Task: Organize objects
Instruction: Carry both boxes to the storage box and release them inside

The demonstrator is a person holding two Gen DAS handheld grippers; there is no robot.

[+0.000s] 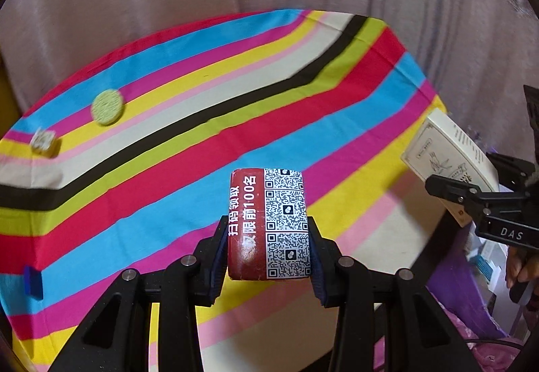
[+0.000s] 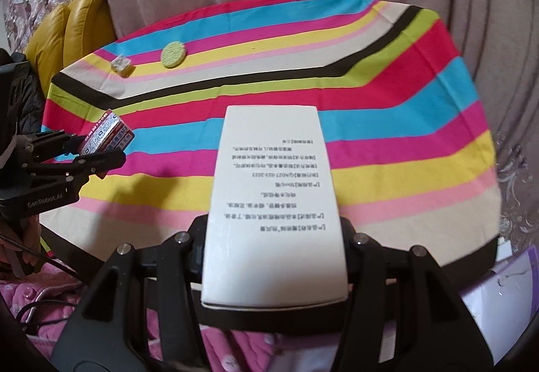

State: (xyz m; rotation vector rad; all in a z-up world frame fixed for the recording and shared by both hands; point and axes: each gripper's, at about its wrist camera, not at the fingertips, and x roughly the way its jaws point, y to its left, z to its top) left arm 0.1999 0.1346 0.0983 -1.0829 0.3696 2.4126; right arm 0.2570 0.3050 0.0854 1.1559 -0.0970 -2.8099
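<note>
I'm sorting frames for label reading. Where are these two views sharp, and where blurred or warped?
Left wrist view: the QR codes on the red box read crisply; the striped tablecloth and small cube smear. Right wrist view: the white box print is legible though upside down; the green disc is soft. Both views bow straight stripes and darken at the corners.

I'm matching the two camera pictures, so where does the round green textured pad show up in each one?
Left wrist view: the round green textured pad lies at upper left on the striped tablecloth.
Right wrist view: upper left of centre.
Shared landmark: the small pale cube, just left of and below the pad.
</note>
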